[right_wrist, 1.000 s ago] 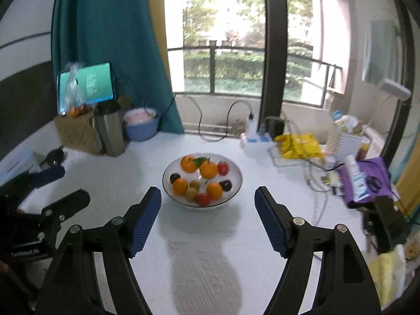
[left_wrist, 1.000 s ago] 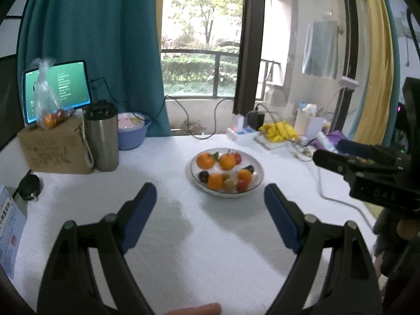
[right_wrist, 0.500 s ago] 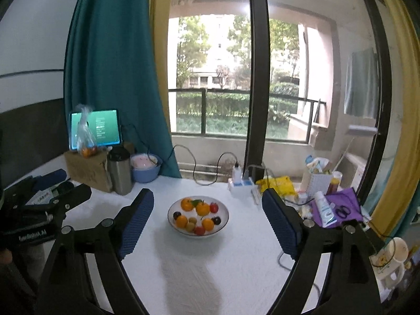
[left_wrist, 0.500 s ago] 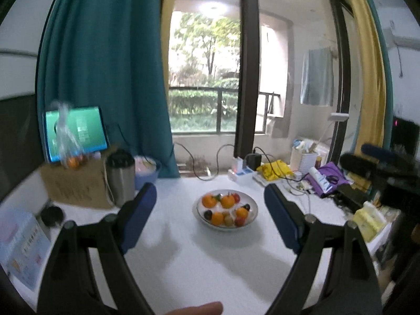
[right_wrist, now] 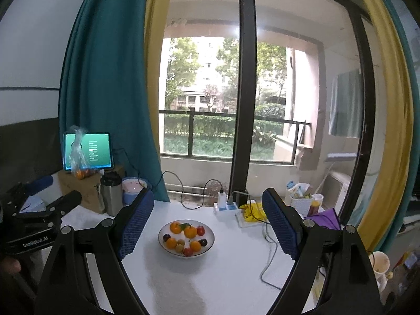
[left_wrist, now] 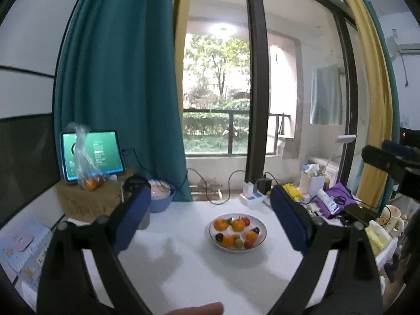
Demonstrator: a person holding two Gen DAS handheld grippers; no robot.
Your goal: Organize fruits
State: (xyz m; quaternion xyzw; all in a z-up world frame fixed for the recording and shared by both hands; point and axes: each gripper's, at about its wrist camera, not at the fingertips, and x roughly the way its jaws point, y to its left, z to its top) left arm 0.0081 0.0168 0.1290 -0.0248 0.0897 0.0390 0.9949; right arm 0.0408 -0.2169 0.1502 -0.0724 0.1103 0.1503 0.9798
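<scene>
A white plate sits in the middle of the white table, holding several oranges, small red tomatoes and dark plums. My left gripper hangs above the table's near side, well short of the plate. Its jaws are opening and nothing is between them. My right gripper is also raised and back from the plate, open and empty. A tied clear bag of oranges rests on a cardboard box at the left.
A lit tablet stands on the box. Next to it are a steel flask and a blue bowl. A power strip, cables, yellow packets and a mug crowd the right side. A window lies behind.
Both grippers have risen, drawn back from the plate and tilted upward, so the plate now looks smaller and farther. Both pairs of jaws stand wider than before.
</scene>
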